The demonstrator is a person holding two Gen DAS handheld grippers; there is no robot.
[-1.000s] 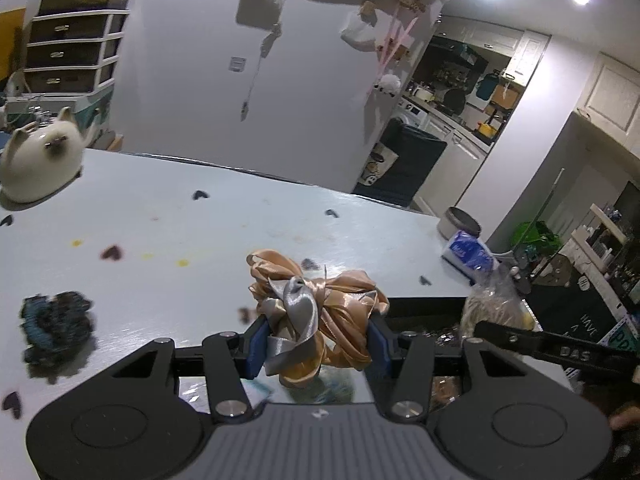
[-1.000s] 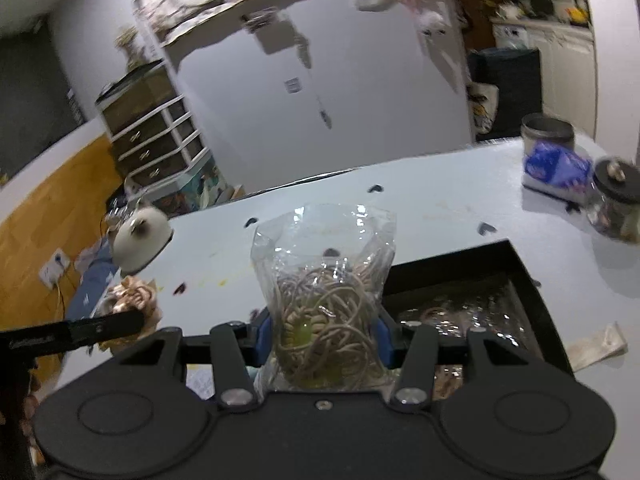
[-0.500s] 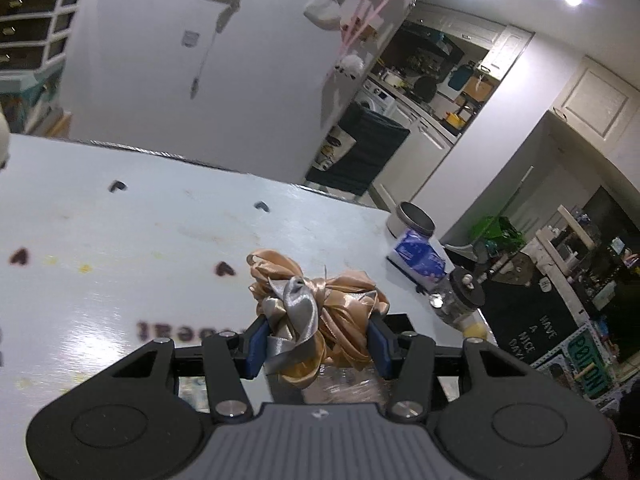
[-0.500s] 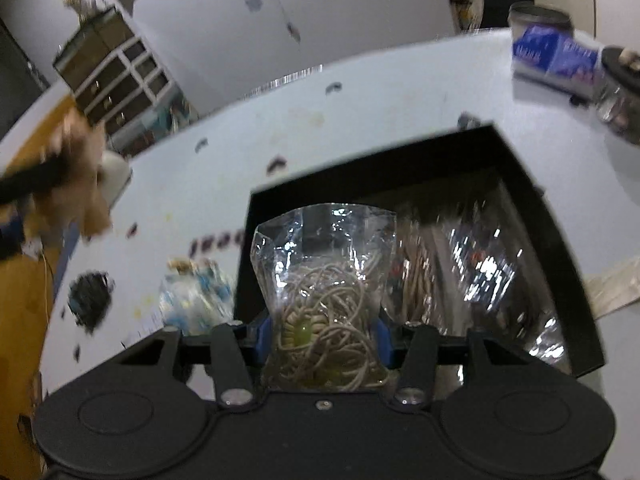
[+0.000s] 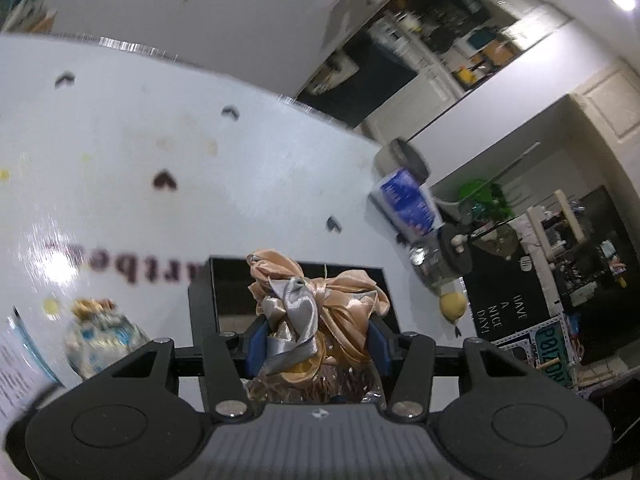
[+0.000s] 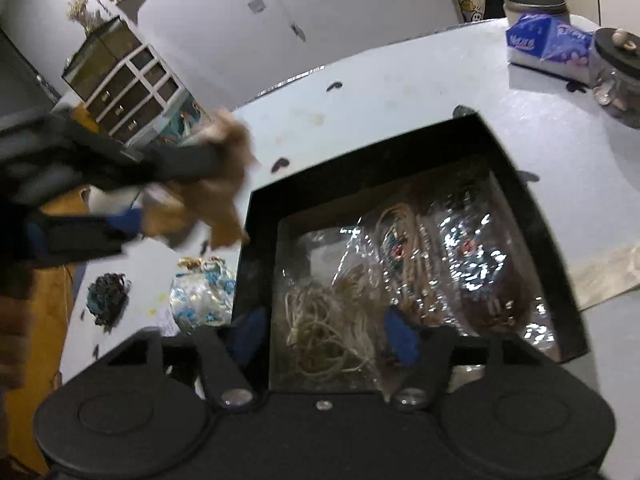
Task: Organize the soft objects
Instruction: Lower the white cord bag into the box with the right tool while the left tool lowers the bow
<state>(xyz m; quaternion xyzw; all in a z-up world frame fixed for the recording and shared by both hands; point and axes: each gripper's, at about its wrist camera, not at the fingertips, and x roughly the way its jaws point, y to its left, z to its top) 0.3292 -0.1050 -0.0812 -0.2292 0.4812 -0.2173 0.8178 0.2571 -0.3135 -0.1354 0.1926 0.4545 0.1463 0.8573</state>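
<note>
A peach and silver ribbon bow sits between the blue pads of my left gripper, which is shut on it above the near left corner of the black box. In the right wrist view the same bow and left gripper show blurred, left of the box. My right gripper hangs over the box's near side with its jaws opening. A clear bag of beige cord lies in the box between the jaws, and the pads stand off it.
More shiny clear bags fill the box. On the white table left of it lie a blue-and-white pouch and a dark scrunchie. A tissue pack, a lidded jar and a tin stand at the far right.
My left gripper carried the bow rightward across the table to the box. My right gripper sank over the box and its jaws parted, leaving the cord bag lying inside.
</note>
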